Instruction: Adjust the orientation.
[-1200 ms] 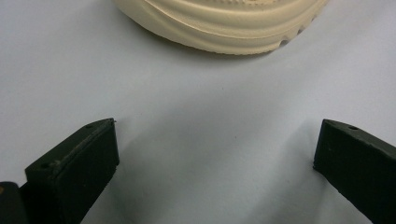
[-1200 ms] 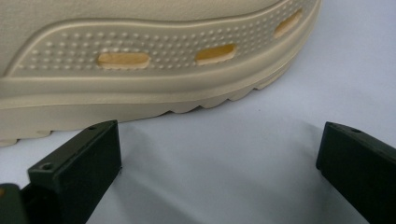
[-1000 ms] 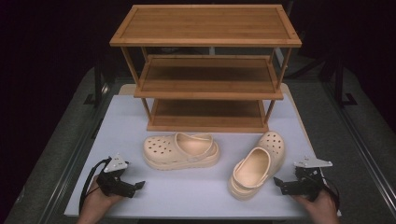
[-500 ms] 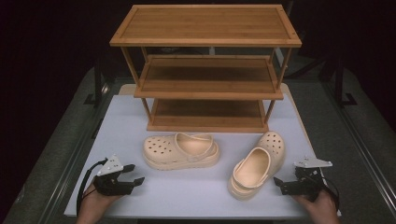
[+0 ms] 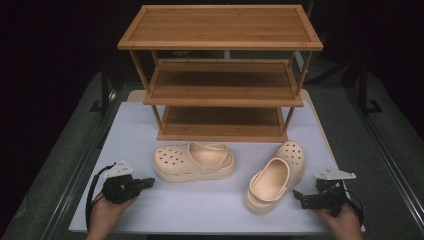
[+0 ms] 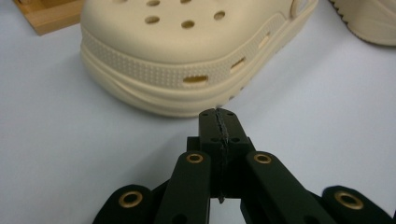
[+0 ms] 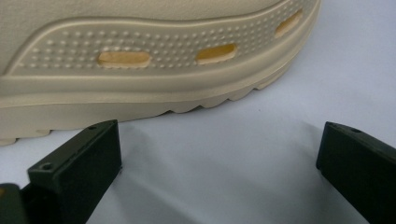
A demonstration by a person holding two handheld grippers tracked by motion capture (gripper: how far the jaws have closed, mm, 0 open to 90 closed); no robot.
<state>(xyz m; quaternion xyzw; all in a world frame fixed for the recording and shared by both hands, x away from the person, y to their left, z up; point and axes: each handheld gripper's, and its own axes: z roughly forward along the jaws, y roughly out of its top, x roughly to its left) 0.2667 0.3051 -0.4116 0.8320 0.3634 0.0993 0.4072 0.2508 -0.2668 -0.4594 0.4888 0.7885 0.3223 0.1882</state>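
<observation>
Left gripper (image 5: 148, 183) has slid forward toward the left clog (image 5: 194, 161) since a second ago; its jaws are pressed together on nothing, tips just short of that clog's toe. Right gripper (image 5: 298, 197) unchanged, jaws spread wide, empty, just beside the right clog (image 5: 276, 177). Count: 2 beige clogs, both on the white table (image 5: 200, 210); 1 wooden rack (image 5: 221, 70), 3 shelves, all bare.
</observation>
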